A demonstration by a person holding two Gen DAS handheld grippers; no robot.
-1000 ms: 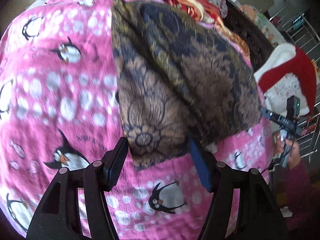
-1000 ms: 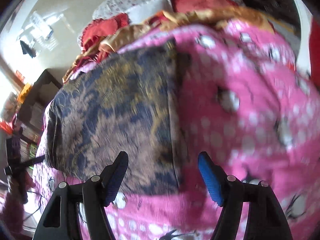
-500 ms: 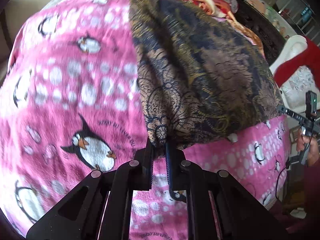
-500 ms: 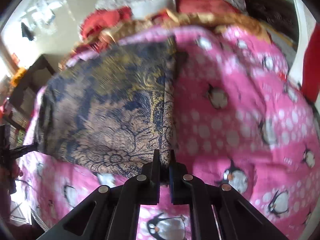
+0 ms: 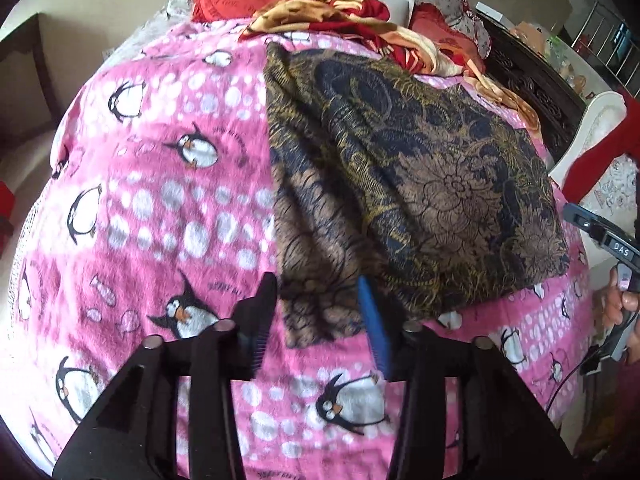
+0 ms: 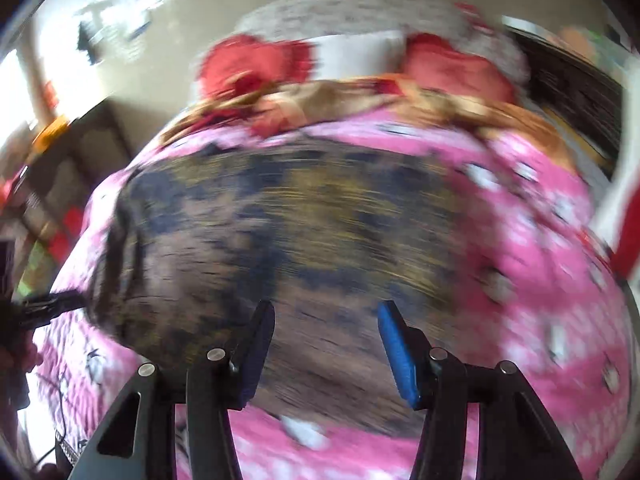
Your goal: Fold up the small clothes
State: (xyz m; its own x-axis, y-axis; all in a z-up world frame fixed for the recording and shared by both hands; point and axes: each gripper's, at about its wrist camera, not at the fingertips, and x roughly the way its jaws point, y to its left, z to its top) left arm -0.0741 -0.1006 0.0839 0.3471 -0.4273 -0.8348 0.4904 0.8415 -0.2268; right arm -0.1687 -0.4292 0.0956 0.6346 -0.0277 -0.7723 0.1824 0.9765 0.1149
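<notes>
A dark blue and gold patterned cloth (image 5: 400, 184) lies spread on a pink penguin blanket (image 5: 160, 200) that covers a bed. It sits toward the right half of the blanket, folded over into a rough rectangle, with its near left corner hanging closest to the camera.

In the left wrist view, the left gripper (image 5: 320, 320) hovers low over that near corner. Its jaws stand apart, one on each side of the corner, and hold nothing. Beyond the cloth, a heap of red and orange fabric (image 5: 360, 16) is piled at the head of the bed. At the far right edge, a hand grips the other tool's handle.

The right wrist view is heavily smeared by motion. The right gripper (image 6: 326, 344) also stands with its jaws spread and empty, over the near edge of the same cloth (image 6: 300, 232). Whether its fingers touch the cloth cannot be told through the blur.

The step in hand appears to lie between folds: a fold seems laid down and both tools are released. The cloth looks large enough to need another fold. The next move likely calls for each gripper to settle on an edge or corner, close firmly on all layers there, then lift and carry that edge across evenly so the layers do not slip apart.
</notes>
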